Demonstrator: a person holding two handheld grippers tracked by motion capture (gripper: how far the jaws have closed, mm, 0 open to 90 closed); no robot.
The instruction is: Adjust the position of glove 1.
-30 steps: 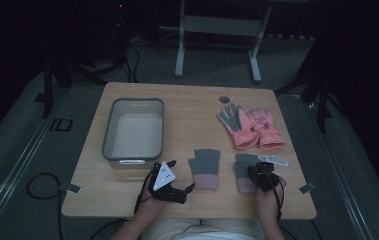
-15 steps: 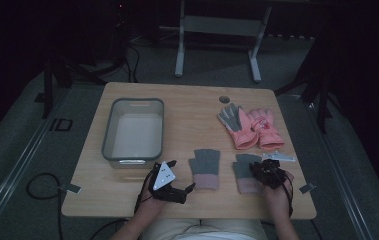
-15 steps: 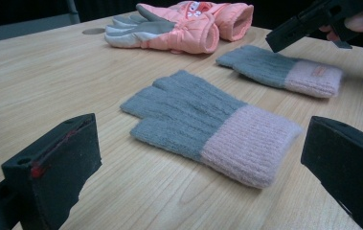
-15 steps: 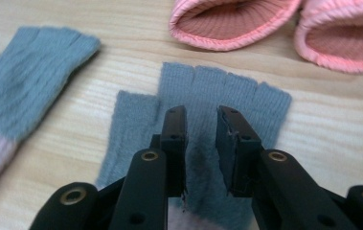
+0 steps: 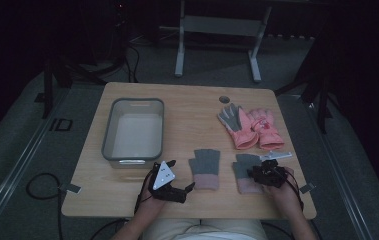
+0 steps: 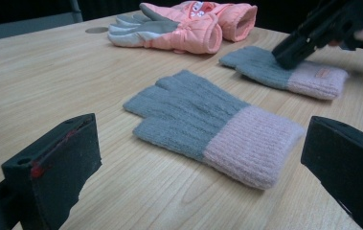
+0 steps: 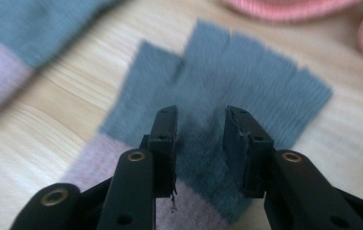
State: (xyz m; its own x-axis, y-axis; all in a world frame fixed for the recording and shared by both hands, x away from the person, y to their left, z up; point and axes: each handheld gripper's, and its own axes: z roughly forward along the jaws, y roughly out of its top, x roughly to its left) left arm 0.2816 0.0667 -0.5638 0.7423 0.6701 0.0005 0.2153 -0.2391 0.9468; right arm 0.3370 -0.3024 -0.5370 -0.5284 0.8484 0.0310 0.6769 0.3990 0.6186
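Hovering over right grey glove [image 7: 246, 81], right gripper [image 7: 200, 120] jaws parted, just opening, nothing gripped; left gripper [image 6: 193, 158] jaws wide, released.

A light wooden table [image 5: 187, 107] stands on grey carpet [image 5: 22, 150]. Behind it, a metal frame [image 5: 217, 30] sits in dim darkness.

On the table [image 5: 187, 107], the bin [image 5: 133, 131] sits at nine o'clock. The padded gloves [image 5: 249, 127] lie side by side at two o'clock. The two knit gloves, one [image 5: 205, 168] at six, the other [image 5: 247, 171] just right of it, lie apart on the near edge.
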